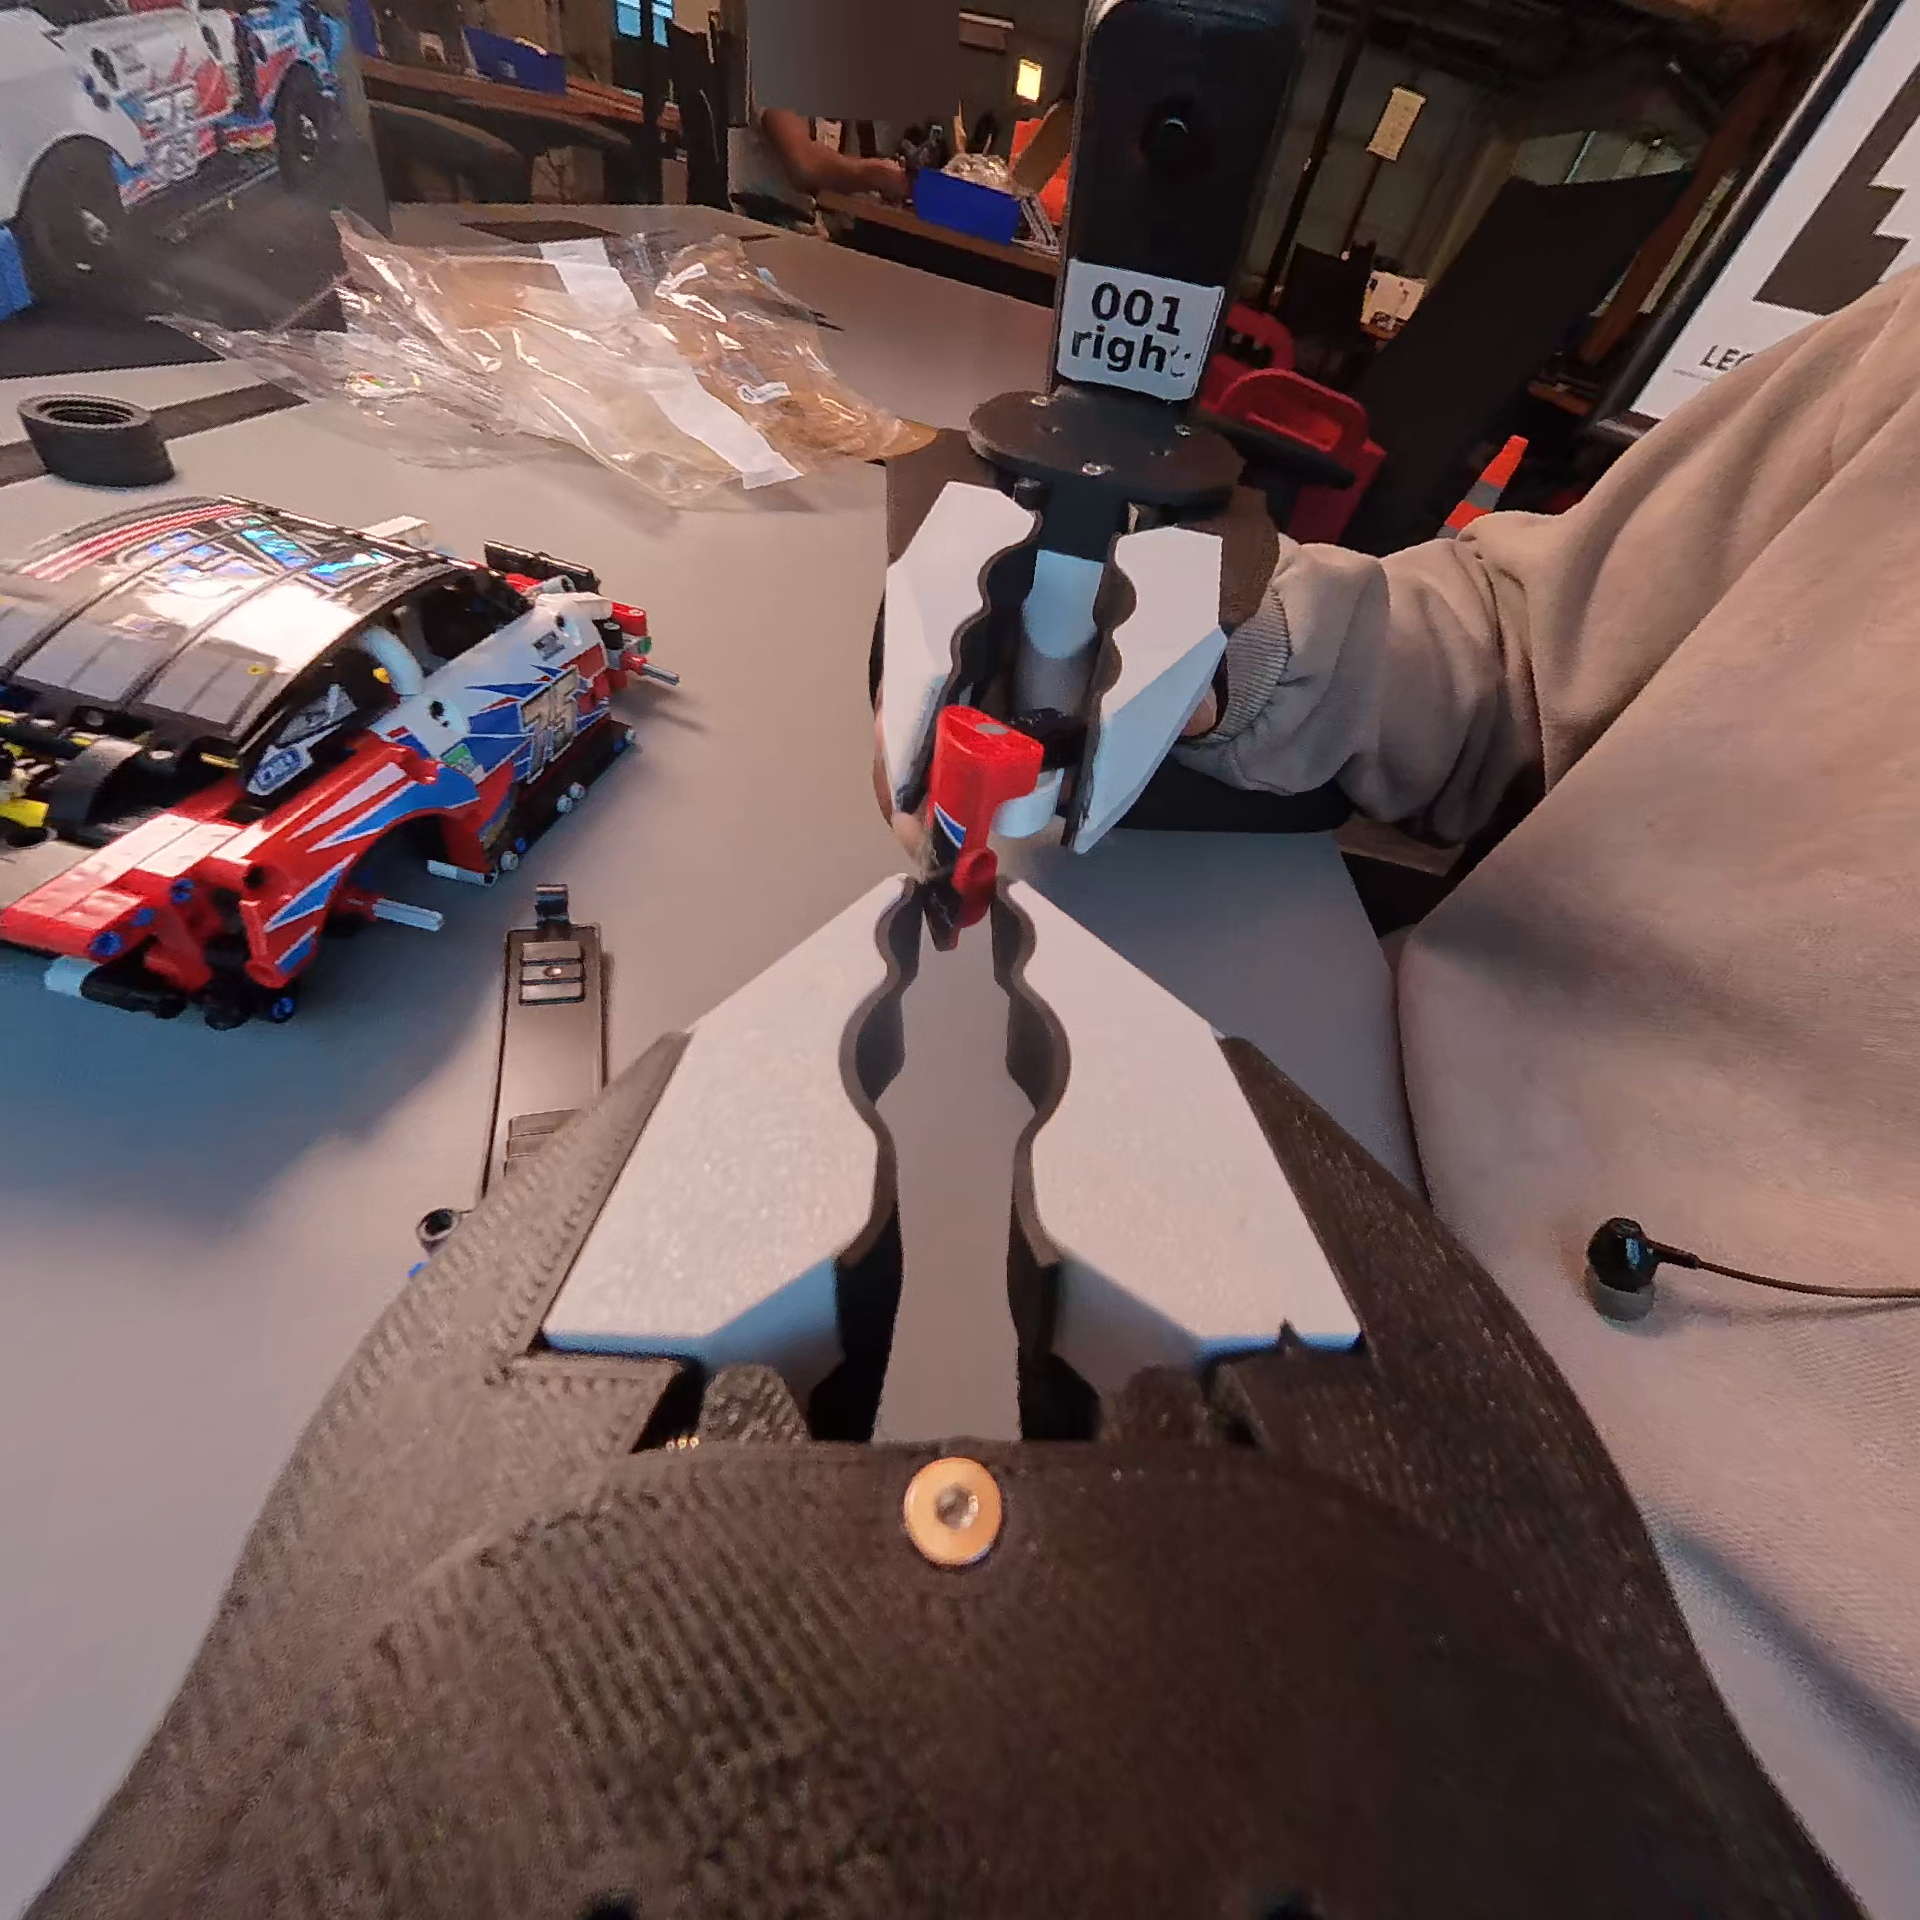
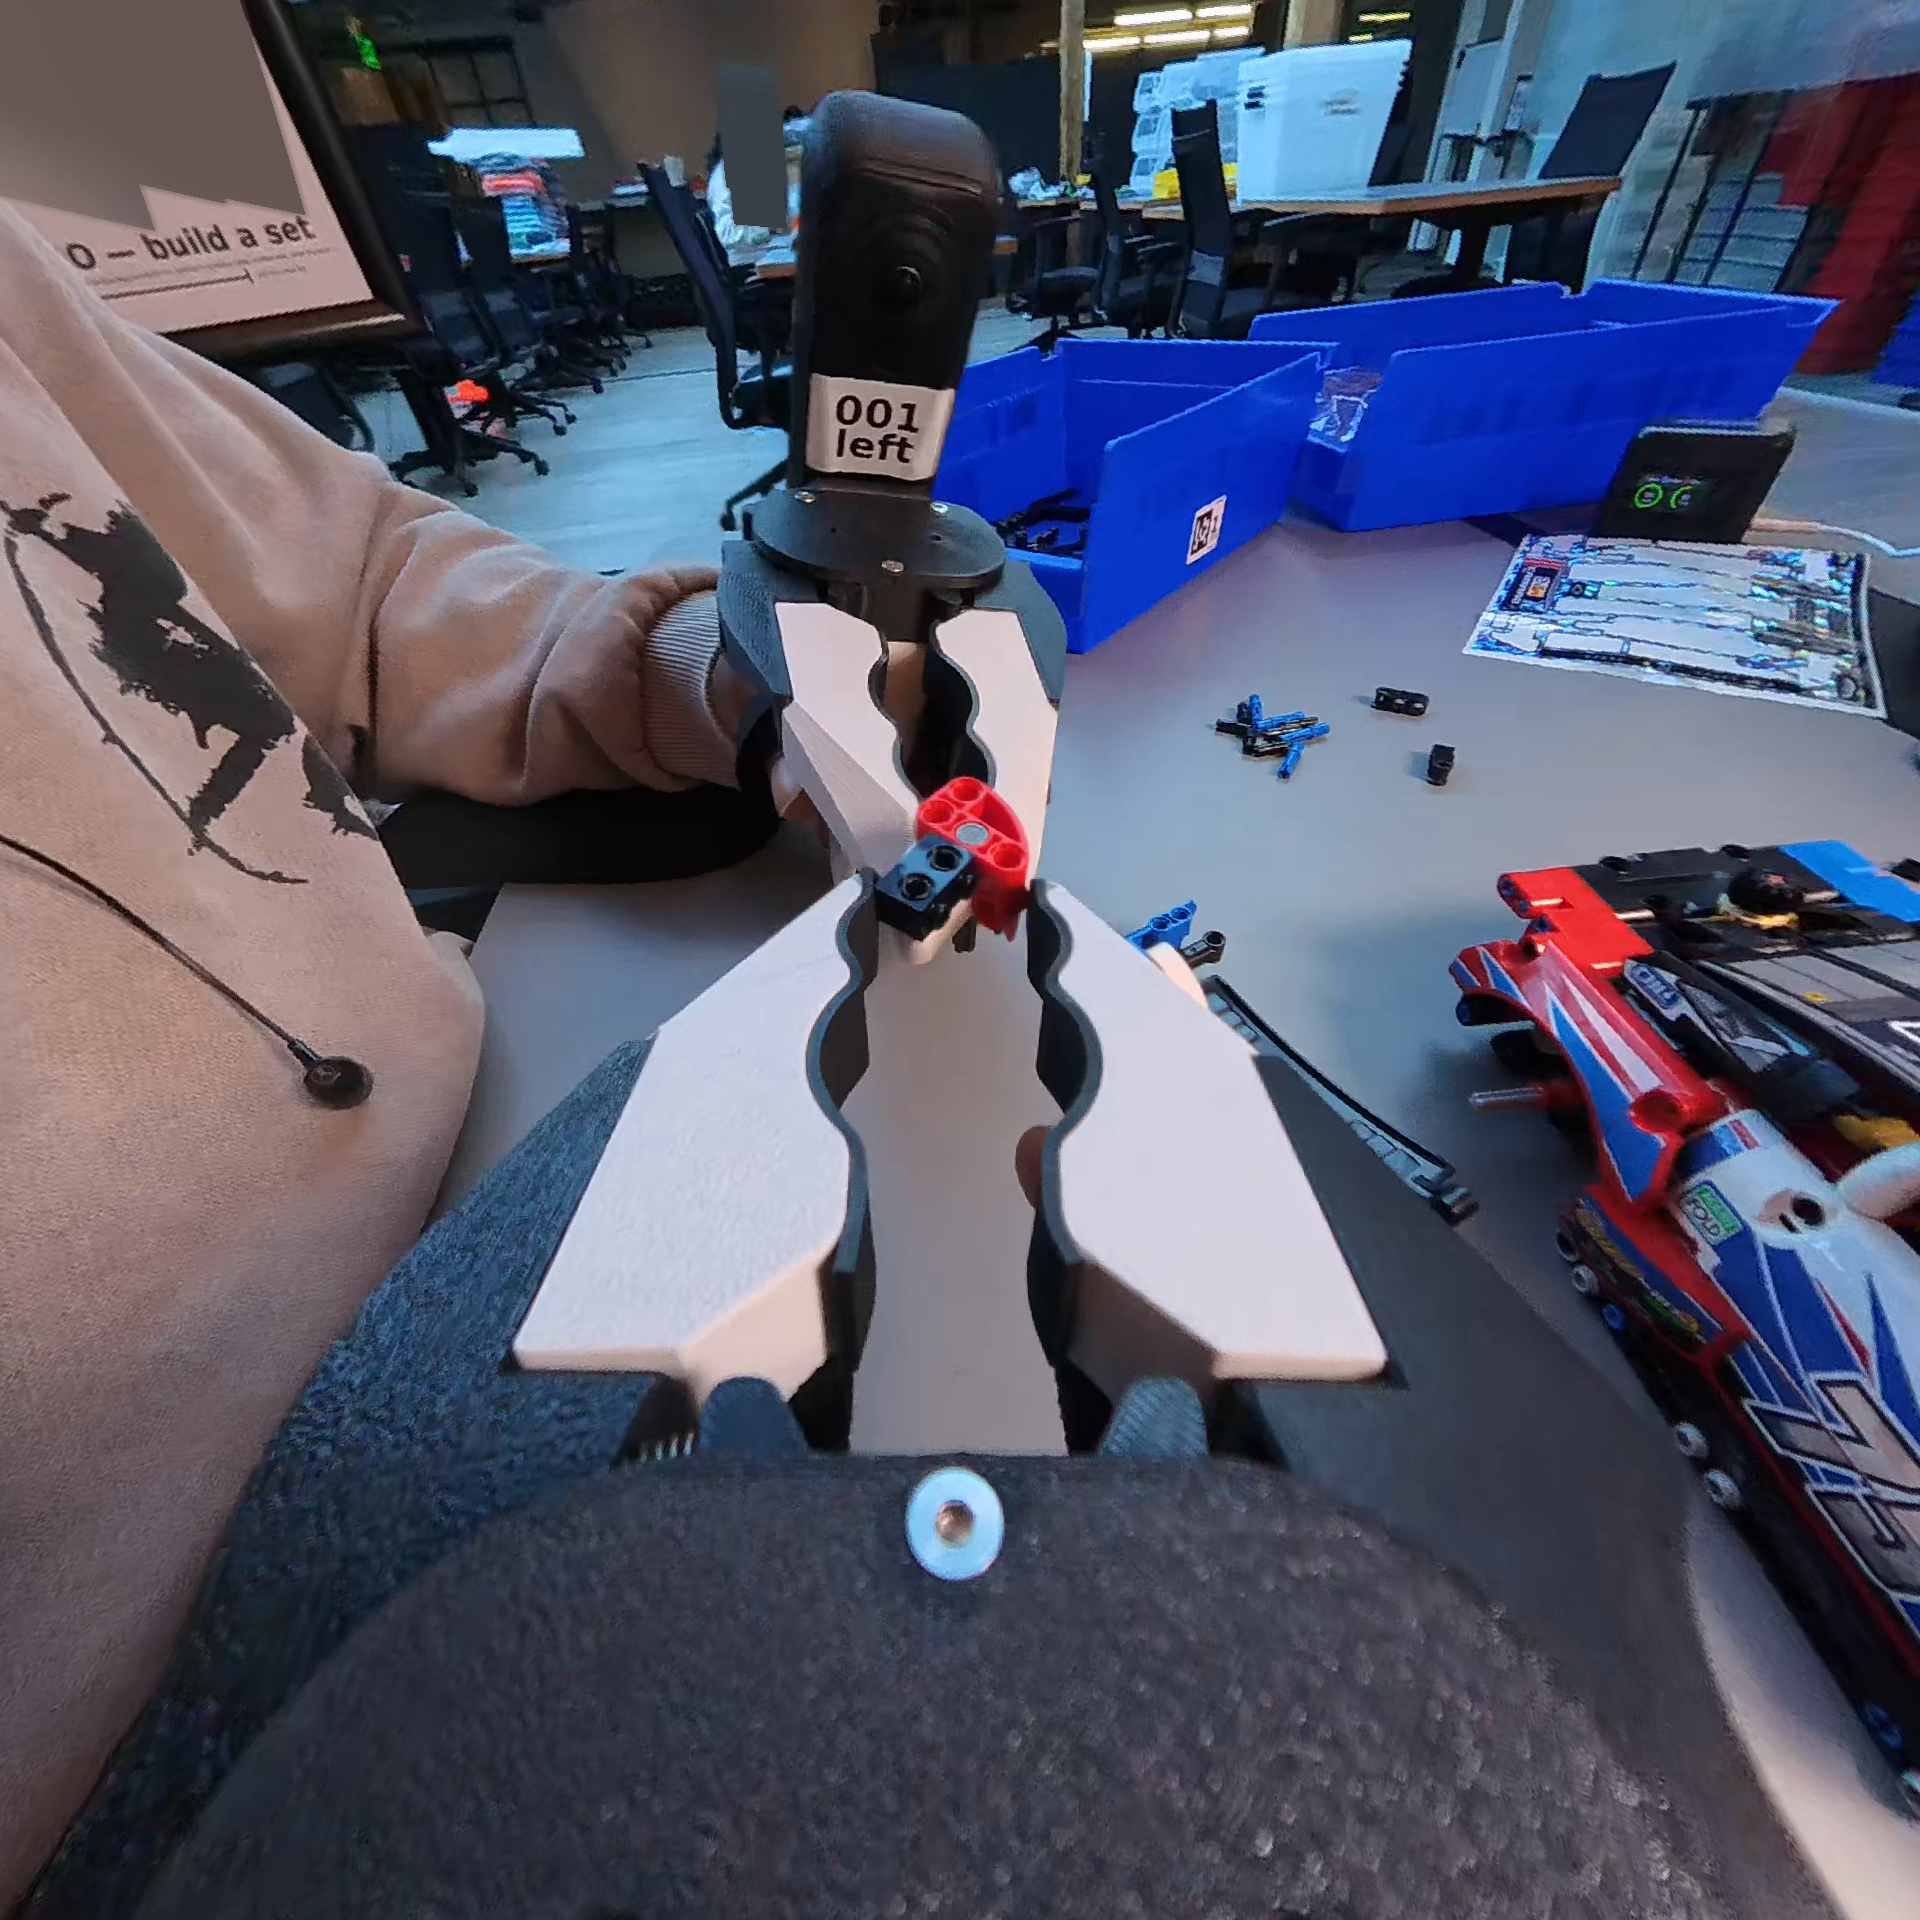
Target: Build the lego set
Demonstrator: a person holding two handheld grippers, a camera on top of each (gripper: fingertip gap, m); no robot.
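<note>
A small red and black Lego sub-assembly [image 1: 971, 821] hangs in the air between my two grippers, which face each other tip to tip above the grey table [image 1: 727, 790]. My left gripper [image 1: 951, 902] pinches its lower black end. My right gripper [image 2: 951, 891] is closed on the same piece, a black holed brick [image 2: 920, 883] joined to a curved red part [image 2: 977, 826]. The partly built red, white and blue race car [image 1: 312, 748] lies to the left of the grippers in the left wrist view and at the right in the right wrist view [image 2: 1714, 1143].
A long black panel [image 1: 551, 1018] lies beside the car. Empty plastic bags [image 1: 582, 353] and a black tyre [image 1: 94, 436] lie at the back. Blue bins [image 2: 1195, 457], a sticker sheet [image 2: 1683, 613] and loose blue and black pins [image 2: 1273, 727] sit beyond. A person's beige sleeve [image 1: 1507, 644] is close. The grippers are tip to tip, or close to it.
</note>
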